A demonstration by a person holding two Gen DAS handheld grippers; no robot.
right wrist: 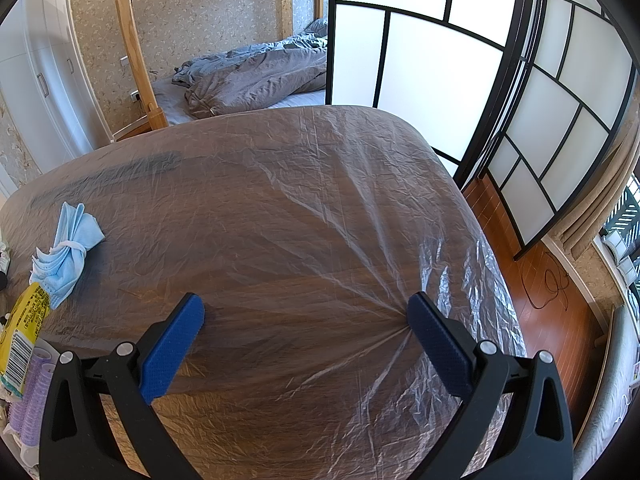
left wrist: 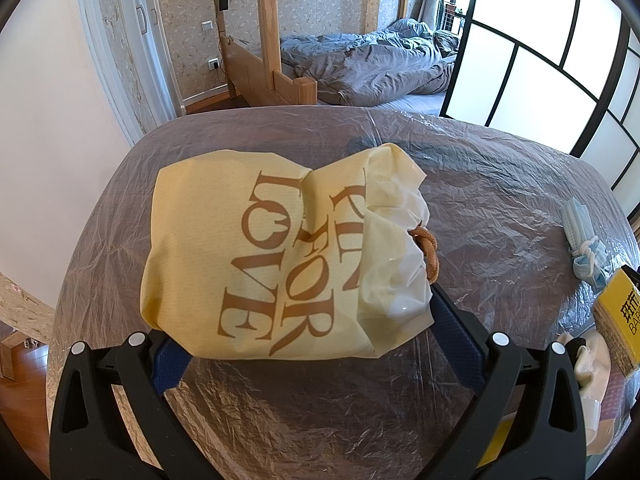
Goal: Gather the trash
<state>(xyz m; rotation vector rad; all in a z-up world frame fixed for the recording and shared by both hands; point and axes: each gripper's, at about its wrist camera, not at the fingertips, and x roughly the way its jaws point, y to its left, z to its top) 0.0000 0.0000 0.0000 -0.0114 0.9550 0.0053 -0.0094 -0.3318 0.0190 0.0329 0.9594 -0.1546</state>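
1. Left wrist view: the left gripper [left wrist: 312, 344] is seen from behind with its jaws spread wide. A yellow bag [left wrist: 256, 256] printed with brown letters lies between the blue pads [left wrist: 460, 344], which flank its near edge. Whether the pads press on the bag cannot be told.
2. The bag rests on a table [left wrist: 304, 412] covered with clear plastic sheeting. Its gathered mouth, at 3 o'clock on the bag, shows a white plastic lining [left wrist: 404, 280] and a brown cord loop [left wrist: 427, 252].
3. At 3 o'clock in the same view, near the table edge, a bundled blue face mask [left wrist: 582, 236] is seen; just below it, toward 4 o'clock, lies a yellow carton [left wrist: 618, 316] and white crumpled material [left wrist: 592, 364].
4. Right wrist view: the right gripper [right wrist: 306, 324] is held wide apart over the sheeted table [right wrist: 304, 216], with nothing between its pads.
5. The blue face mask [right wrist: 66, 248] is shown at 9 o'clock, well apart from this gripper. A yellow wrapper with a barcode [right wrist: 24, 328] lies just beside it toward 8 o'clock, above purple rollers [right wrist: 30, 396].
6. A bed with a grey quilt [right wrist: 256, 76] is visible beyond the table at 12 o'clock.
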